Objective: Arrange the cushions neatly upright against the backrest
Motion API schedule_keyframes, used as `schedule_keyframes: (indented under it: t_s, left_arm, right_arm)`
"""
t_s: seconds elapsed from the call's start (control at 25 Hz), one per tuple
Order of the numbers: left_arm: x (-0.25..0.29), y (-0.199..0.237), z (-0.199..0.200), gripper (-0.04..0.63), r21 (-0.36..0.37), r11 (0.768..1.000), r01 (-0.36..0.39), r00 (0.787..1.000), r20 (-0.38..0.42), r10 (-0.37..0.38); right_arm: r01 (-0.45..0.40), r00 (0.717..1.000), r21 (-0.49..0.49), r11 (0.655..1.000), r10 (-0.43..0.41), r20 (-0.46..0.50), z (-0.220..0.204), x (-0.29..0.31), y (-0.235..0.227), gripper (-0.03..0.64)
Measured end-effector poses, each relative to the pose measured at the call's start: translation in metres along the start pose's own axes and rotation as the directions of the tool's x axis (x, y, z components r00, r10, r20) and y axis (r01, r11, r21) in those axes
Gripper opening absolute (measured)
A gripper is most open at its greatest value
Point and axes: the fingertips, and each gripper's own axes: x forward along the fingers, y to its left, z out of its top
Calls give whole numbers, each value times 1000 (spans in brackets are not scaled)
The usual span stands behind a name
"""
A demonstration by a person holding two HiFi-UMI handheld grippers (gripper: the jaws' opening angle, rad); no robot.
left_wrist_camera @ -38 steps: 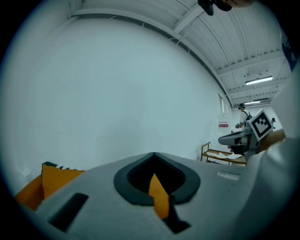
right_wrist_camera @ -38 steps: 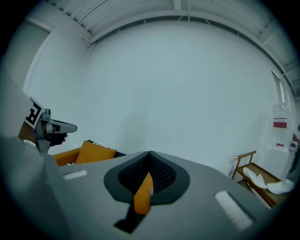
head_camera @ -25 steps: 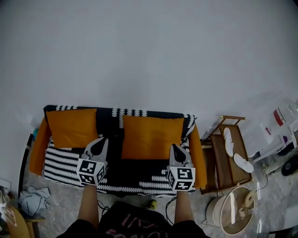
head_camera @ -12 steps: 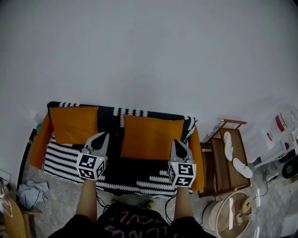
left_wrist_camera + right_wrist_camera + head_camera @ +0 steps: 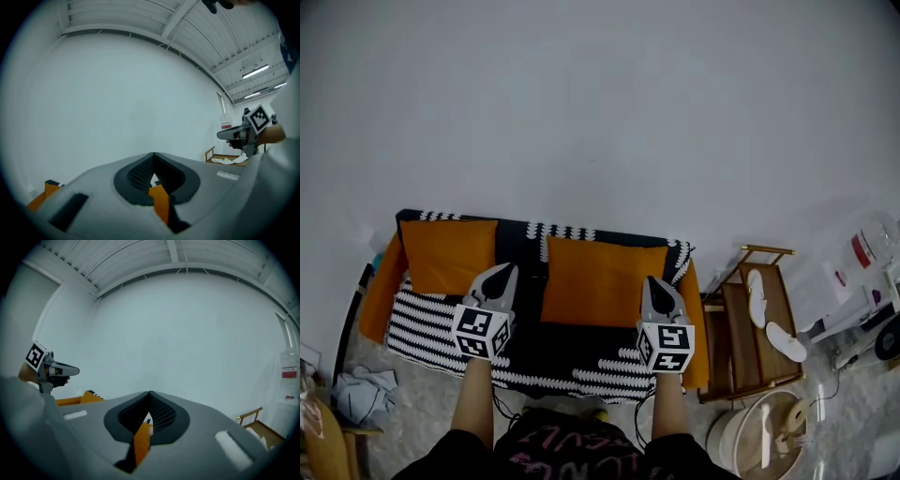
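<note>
Left gripper [image 5: 508, 270] and right gripper [image 5: 650, 280], head view. Both sets of jaws are closed tip to tip and hold nothing. In each gripper view a sliver of orange shows through the notch behind the meeting tips, which I read as upholstery beyond the jaws rather than anything gripped. I hold both tools over the front half of the sofa [image 5: 377, 298] seat, pointing toward the backrest [image 5: 523, 228], each roughly level.

Two orange cushions stand on the black-and-white throw [image 5: 427, 323]. The left cushion [image 5: 445, 253] sits at the left end of the backrest, its top edge close under the backrest's top edge. The right cushion [image 5: 602, 279] sits from the middle of the backrest toward its right end, with its top edge a little lower. Each cushion's long axis runs along the backrest, across the line in which the grippers point.

Key relation: both cushions lie beyond the tips, on the backrest side. The left tip is just beside the lower right corner of the left cushion. The right tip is just beside the lower right corner of the right cushion, so each hand is nearer its own cushion. I judge both cushions as already upright and the arrangement near complete; whether either leans, I cannot tell.
</note>
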Motion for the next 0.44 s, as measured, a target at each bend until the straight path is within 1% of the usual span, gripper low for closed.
schedule_keyframes:
  t_s: [0.44]
  left_arm:
    - [-4,-4,8,0,-14,1000,6,1000,24,-6]
  right_arm:
    - [13,1000,10,1000,-13,4,-1,-9,-4,12]
